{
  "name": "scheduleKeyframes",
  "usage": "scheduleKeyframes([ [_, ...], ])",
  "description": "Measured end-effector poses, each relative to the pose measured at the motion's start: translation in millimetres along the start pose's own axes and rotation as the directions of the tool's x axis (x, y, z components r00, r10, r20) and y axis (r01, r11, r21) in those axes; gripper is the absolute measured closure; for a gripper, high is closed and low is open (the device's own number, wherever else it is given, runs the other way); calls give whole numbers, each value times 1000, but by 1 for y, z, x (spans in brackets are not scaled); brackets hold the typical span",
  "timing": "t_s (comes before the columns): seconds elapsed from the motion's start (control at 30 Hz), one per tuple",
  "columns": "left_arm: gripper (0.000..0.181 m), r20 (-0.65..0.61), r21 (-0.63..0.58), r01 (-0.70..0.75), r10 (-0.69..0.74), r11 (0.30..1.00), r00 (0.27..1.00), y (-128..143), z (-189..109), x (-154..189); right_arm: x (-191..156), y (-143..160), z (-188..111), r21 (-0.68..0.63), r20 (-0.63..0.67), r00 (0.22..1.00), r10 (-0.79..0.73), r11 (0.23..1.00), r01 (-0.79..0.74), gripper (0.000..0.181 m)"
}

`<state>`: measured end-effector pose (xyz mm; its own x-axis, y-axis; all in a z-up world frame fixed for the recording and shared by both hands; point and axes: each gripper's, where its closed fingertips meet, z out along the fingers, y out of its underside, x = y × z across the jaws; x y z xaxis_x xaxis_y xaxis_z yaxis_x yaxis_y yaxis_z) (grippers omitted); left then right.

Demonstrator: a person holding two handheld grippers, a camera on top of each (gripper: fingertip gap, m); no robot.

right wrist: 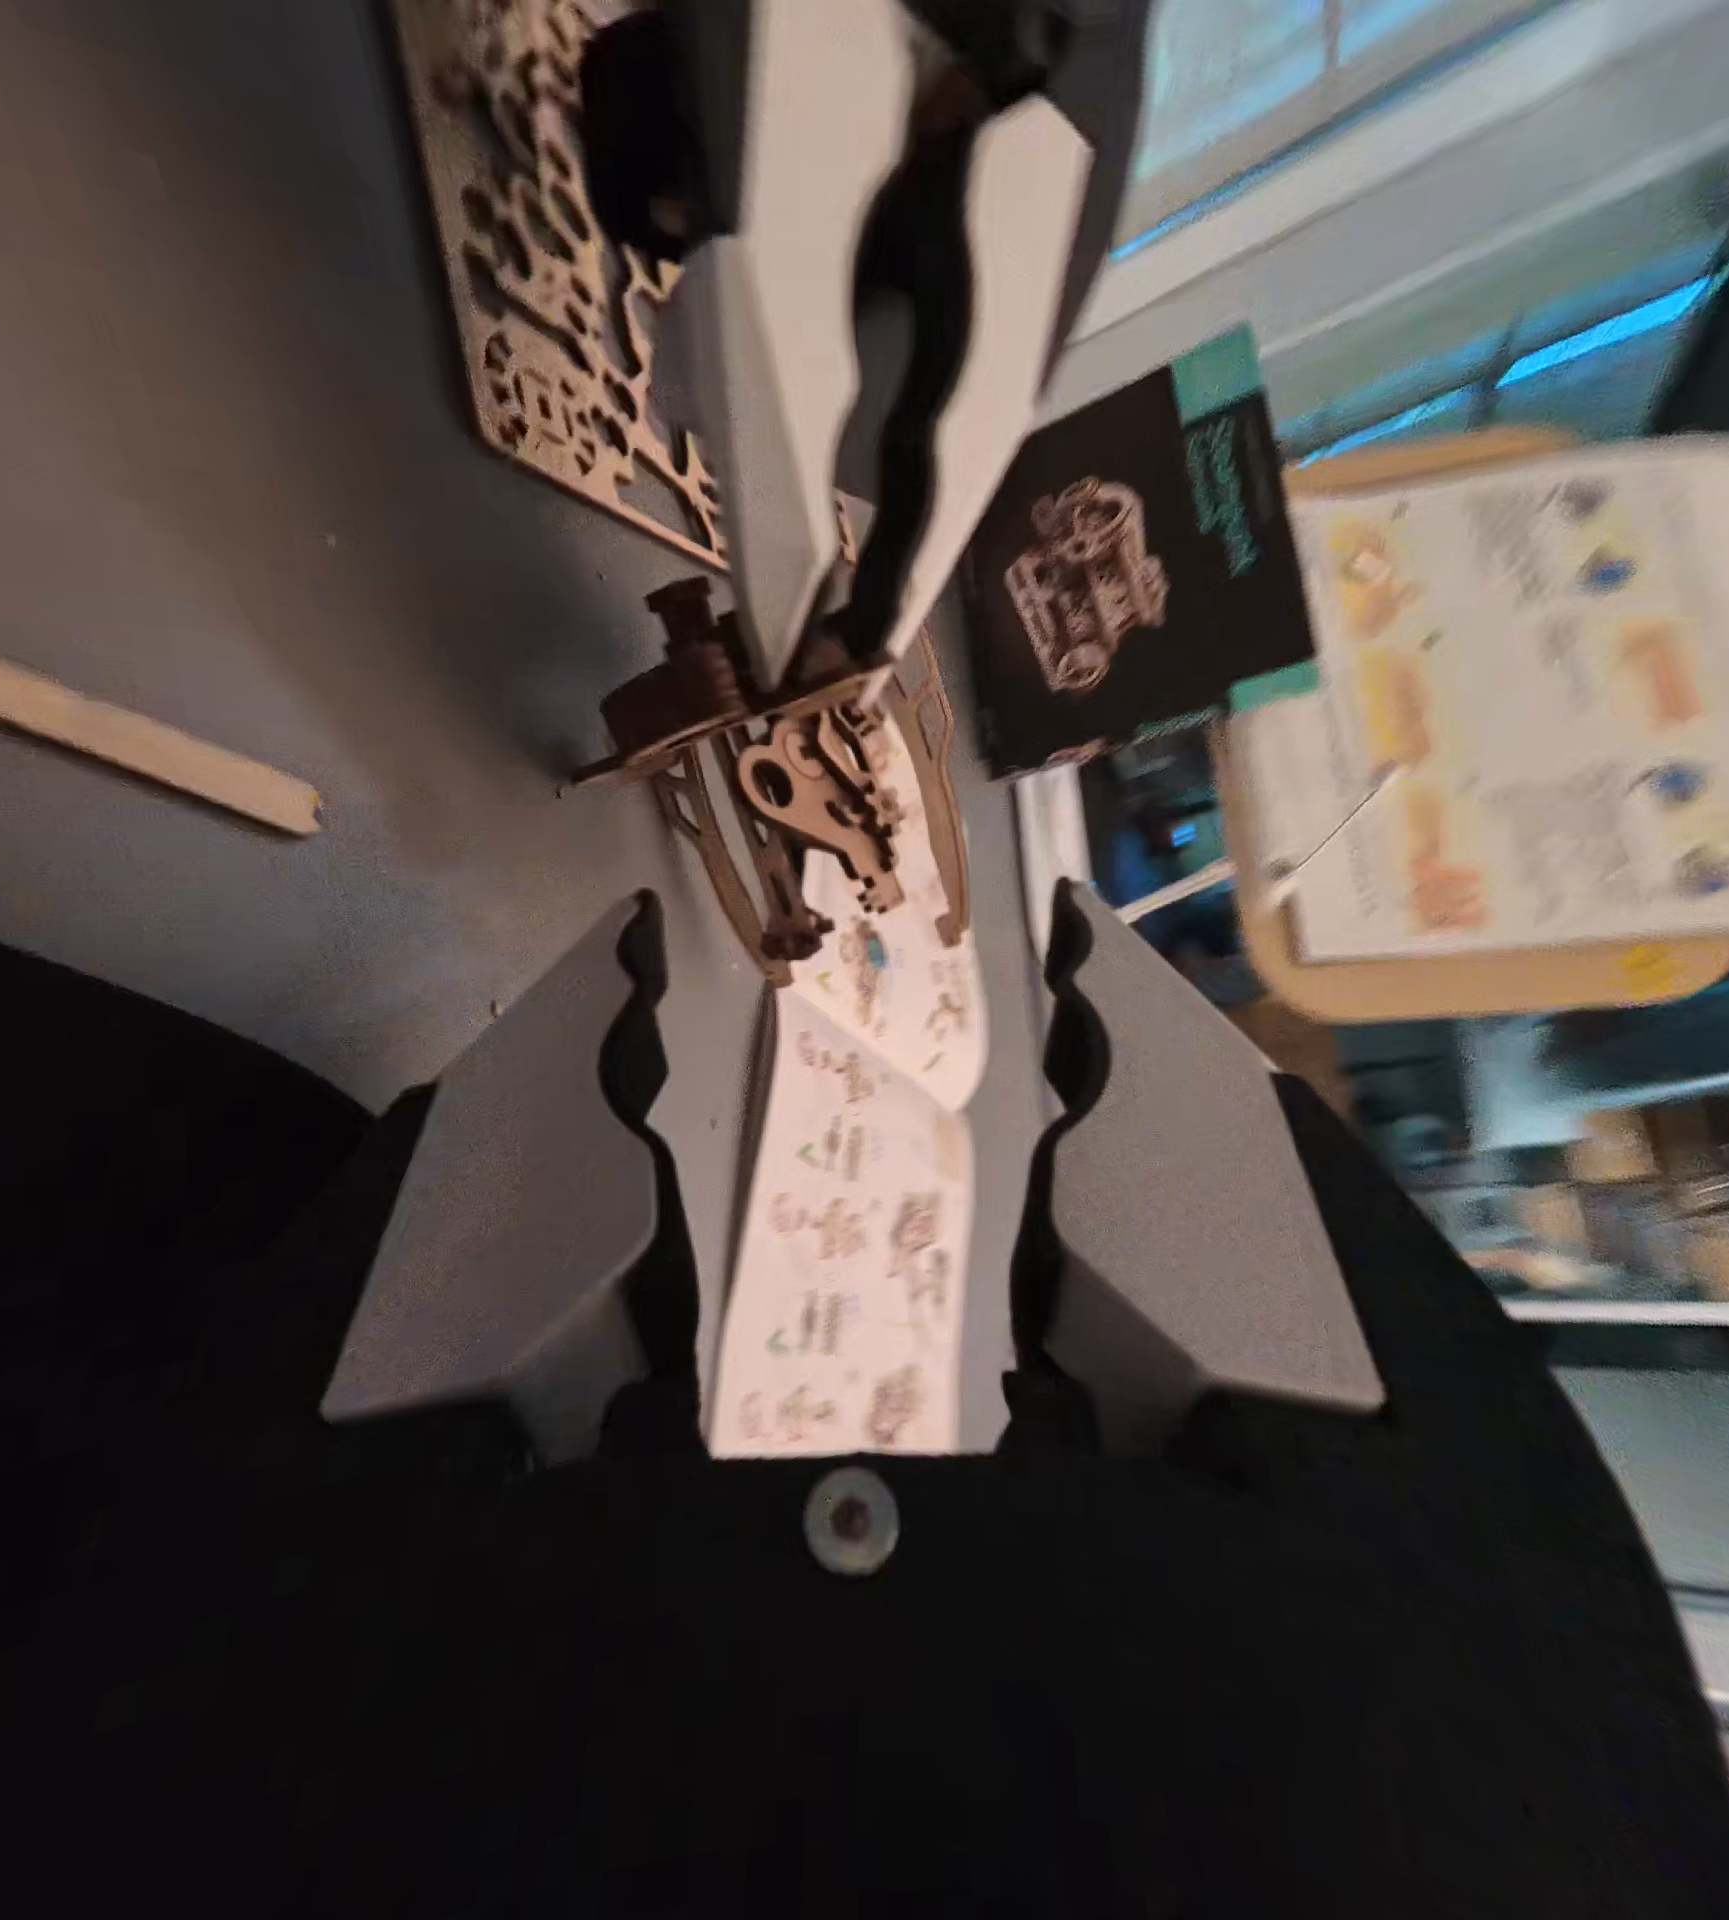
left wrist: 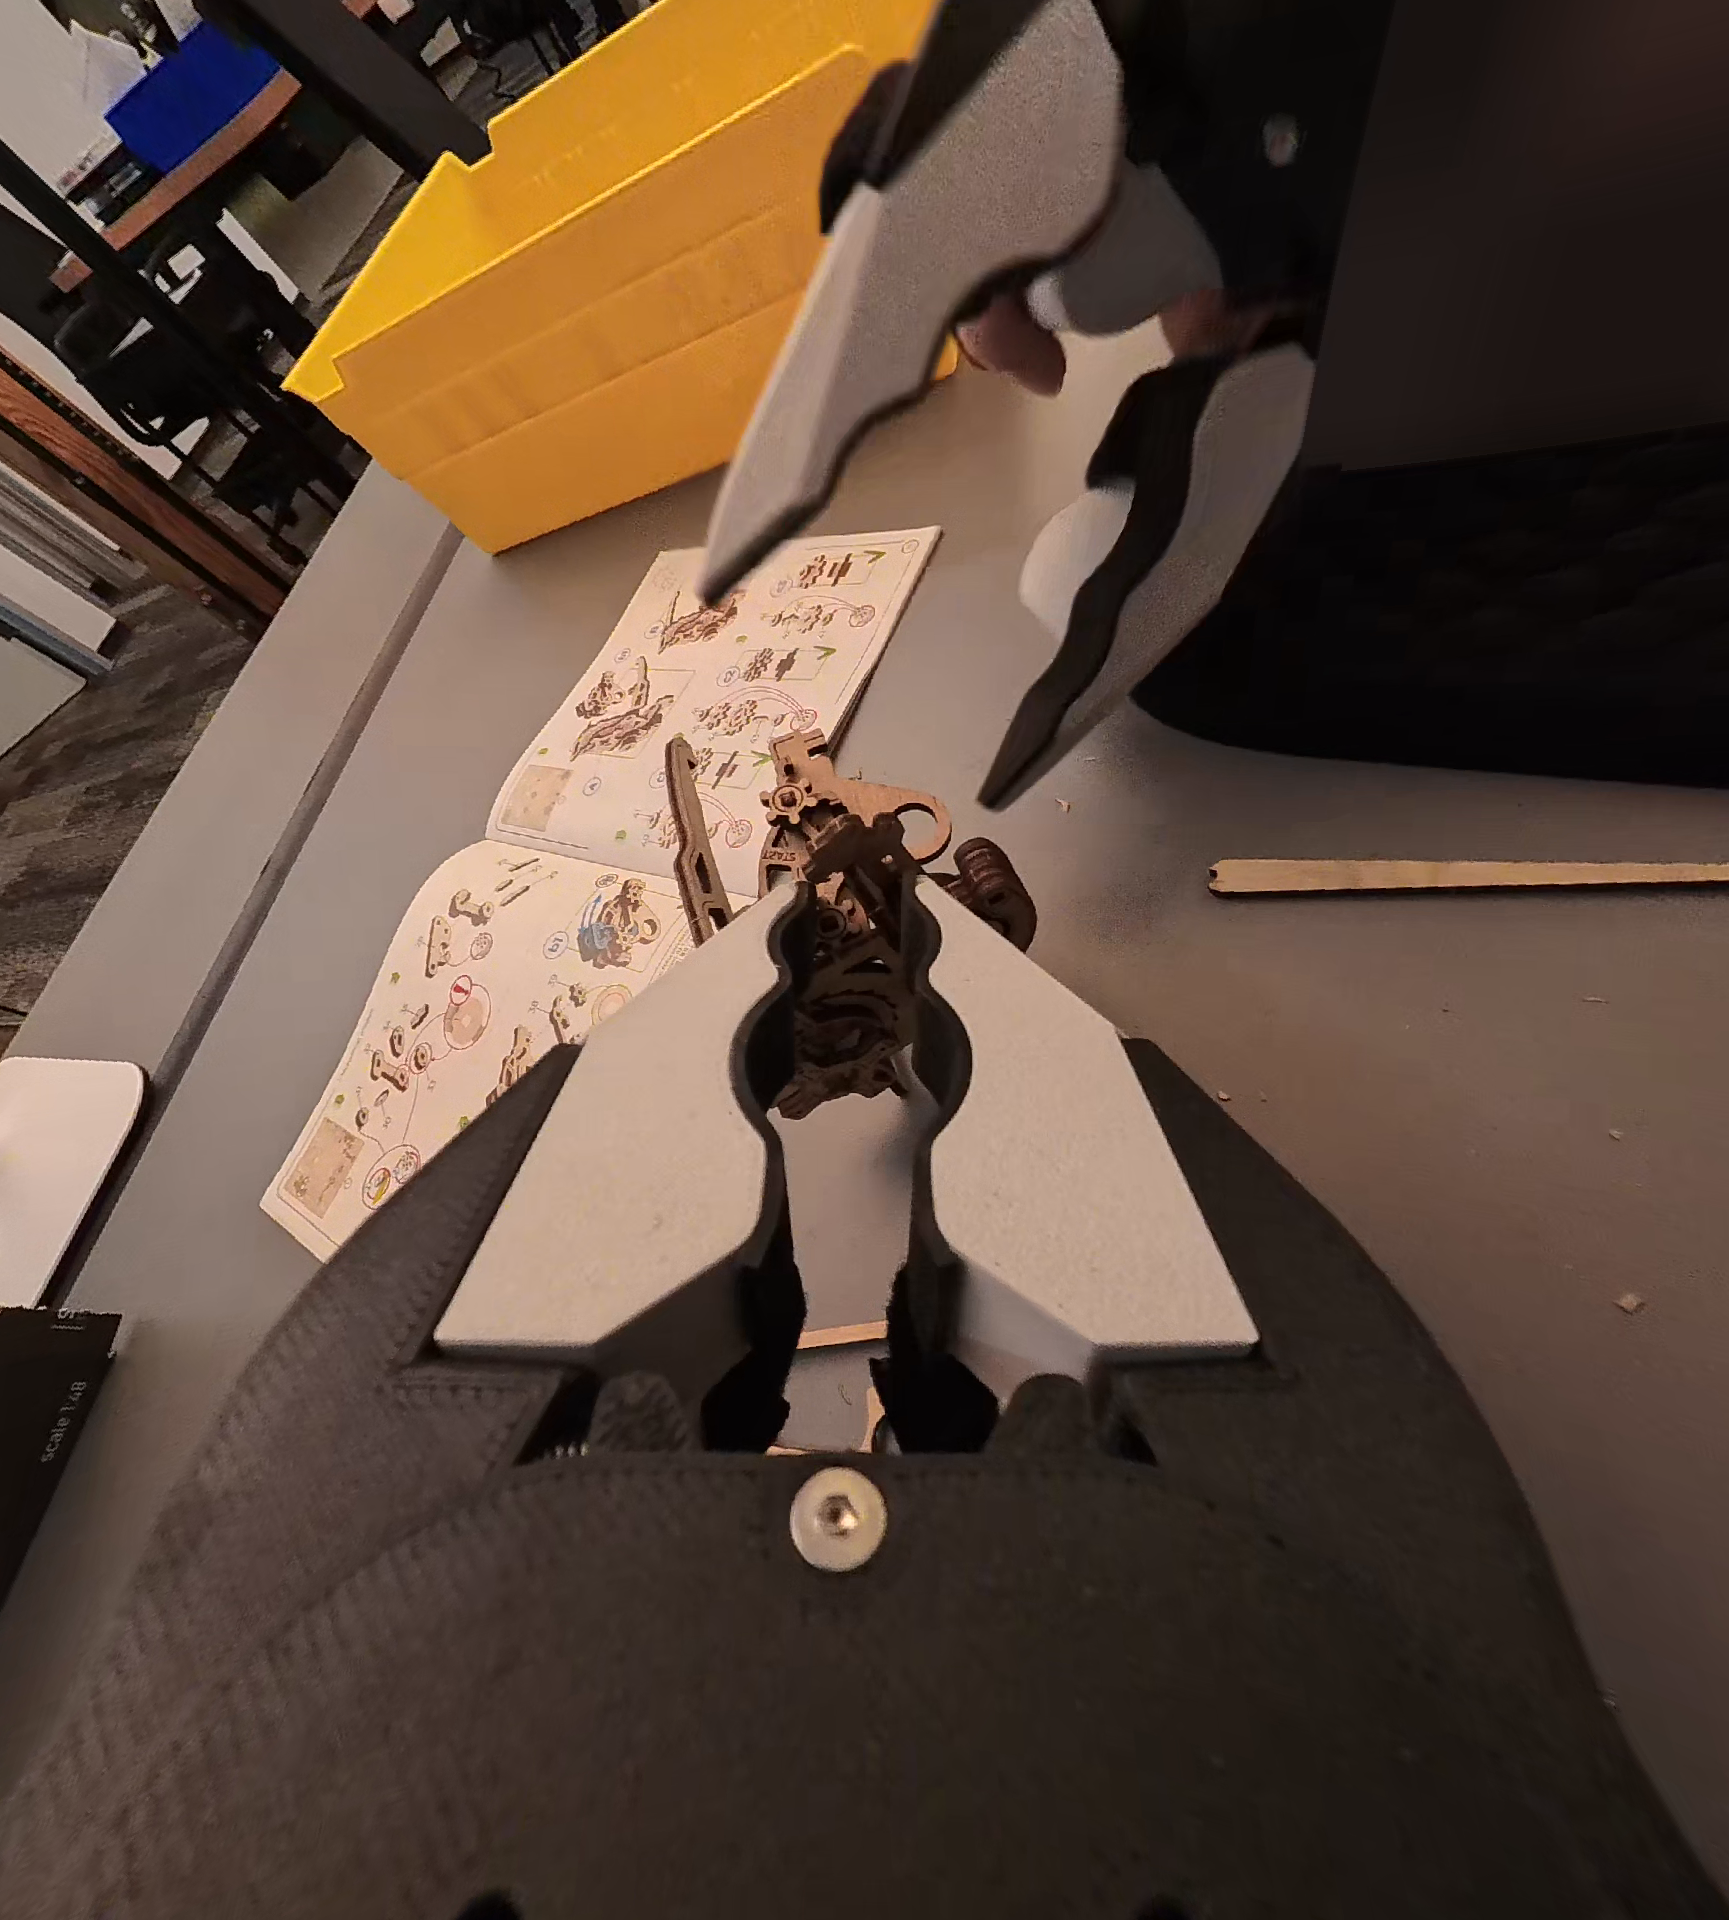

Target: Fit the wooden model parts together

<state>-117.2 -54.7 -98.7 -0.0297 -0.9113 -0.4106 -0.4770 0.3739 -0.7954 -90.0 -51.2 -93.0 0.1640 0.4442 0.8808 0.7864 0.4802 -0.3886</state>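
My left gripper [left wrist: 855, 894] is shut on a dark brown wooden model assembly [left wrist: 839, 831] with gears, curved arms and a flat key-shaped piece, held above the grey table [left wrist: 1359, 1091]. The right wrist view shows the same model [right wrist: 798, 790] pinched at the tips of the left gripper [right wrist: 818, 644]. My right gripper [right wrist: 855, 925] is open and empty, its fingers [right wrist: 548, 1039] wide apart a short way from the model. It also shows in the left wrist view [left wrist: 844, 691], hovering above the model without touching it.
An open instruction booklet [left wrist: 569, 935] lies on the table under the model. A flat wooden strip [left wrist: 1514, 875] lies to the right. Yellow bins [left wrist: 579, 312] stand behind. A punched-out wooden parts sheet [right wrist: 548, 312] and a black box [right wrist: 1130, 561] lie nearby. Across from one pair of fingers to the other is roughly 4 cm.
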Motion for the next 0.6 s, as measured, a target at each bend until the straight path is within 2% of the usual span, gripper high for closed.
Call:
scheduleKeyframes([
  [0.1, 168, -1, 3, 3, -3, 1000, 1000, 0, 0, 0, -1, -7, 8, -5, -75, 980, -184, 983, 185, 116],
  [0.2, 168, -1, 5, 5, -5, 1000, 1000, 0, 0, 0, -4, -6, 17, -13, -39, 974, -222, 975, 222, 120],
  [0.43, 168, -5, 5, 4, -4, 1000, 1000, 0, 0, 0, -3, -11, 24, 3, -10, 972, -236, 972, 236, 144],
  [0.6, 168, -10, 13, 34, -33, 999, 999, 0, 0, -4, -8, -10, 27, -1, -31, 940, -340, 940, 340, 158],
])
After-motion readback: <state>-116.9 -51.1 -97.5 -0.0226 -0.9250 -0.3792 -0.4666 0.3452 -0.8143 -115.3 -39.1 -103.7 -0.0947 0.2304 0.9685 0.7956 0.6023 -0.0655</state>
